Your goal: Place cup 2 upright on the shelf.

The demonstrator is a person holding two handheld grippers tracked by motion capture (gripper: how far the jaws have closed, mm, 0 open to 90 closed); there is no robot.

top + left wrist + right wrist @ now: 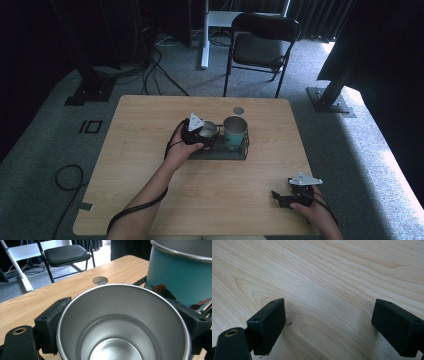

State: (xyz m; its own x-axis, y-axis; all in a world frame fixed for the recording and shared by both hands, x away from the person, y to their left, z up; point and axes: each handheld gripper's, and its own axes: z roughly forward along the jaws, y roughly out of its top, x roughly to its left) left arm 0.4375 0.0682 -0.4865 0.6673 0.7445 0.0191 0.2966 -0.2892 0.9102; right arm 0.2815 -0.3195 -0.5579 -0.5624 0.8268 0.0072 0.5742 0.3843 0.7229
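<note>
So we've got the left gripper (197, 132) wrapped around a plain steel cup (122, 322), one jaw on each side of it, pressed against the wall. From the left gripper view we can look straight down inside and it's empty, just shiny metal all the way to the bottom. That cup sits in a black wire tray (235, 152) near the middle of the wooden table (140, 150), just beside a taller teal cup (234, 130) with a little cartoon print on its side. We can't tell what's in the teal one, its inside is too dark from above. Over at the near right edge of the table the right gripper (282, 196) sits low over bare wood, jaws spread wide apart with nothing between them
</note>
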